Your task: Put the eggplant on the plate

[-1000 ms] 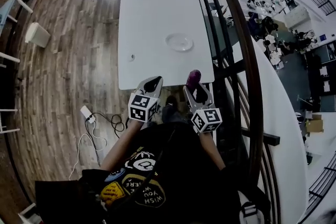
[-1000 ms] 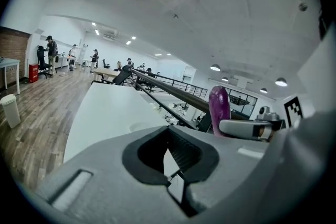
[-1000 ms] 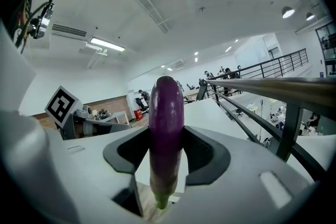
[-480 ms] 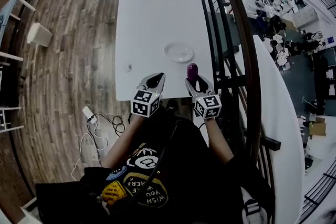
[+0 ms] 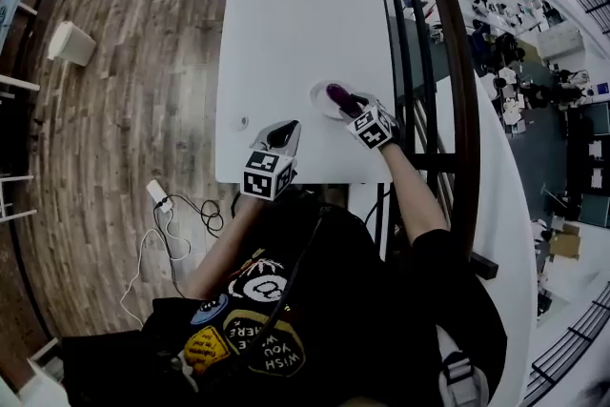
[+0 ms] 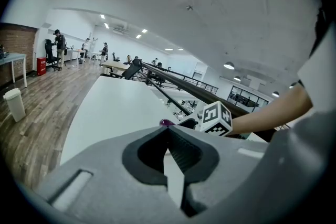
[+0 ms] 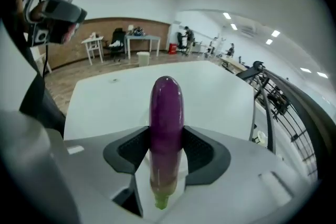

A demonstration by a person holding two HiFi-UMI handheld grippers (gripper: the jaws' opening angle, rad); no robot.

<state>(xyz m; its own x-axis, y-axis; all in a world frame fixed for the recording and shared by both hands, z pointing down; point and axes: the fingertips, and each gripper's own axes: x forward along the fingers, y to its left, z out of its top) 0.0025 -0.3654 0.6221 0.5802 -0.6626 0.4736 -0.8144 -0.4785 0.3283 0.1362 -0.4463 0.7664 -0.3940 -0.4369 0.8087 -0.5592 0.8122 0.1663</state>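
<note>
A purple eggplant (image 7: pixel 166 118) with a green stem end stands between the jaws of my right gripper (image 7: pixel 166 136), which is shut on it. In the head view the eggplant (image 5: pixel 337 94) is over the clear plate (image 5: pixel 316 98) near the white table's right edge, with my right gripper (image 5: pixel 355 109) just behind it. Whether the eggplant touches the plate I cannot tell. My left gripper (image 5: pixel 283 131) hangs at the table's near edge, left of the plate. Its jaws meet at the tip in the left gripper view (image 6: pixel 167 128), with nothing between them. The eggplant's tip (image 6: pixel 166 123) shows beyond them.
The long white table (image 5: pixel 295 5) carries a small round thing (image 5: pixel 243 122) near its left front. A dark railing (image 5: pixel 419 33) runs close along the table's right side. On the wooden floor at the left lie a white bin (image 5: pixel 71 43) and cables (image 5: pixel 167 214).
My right gripper has carried the eggplant forward from the table's near edge to above the plate. The left gripper has stayed near the table's front edge.
</note>
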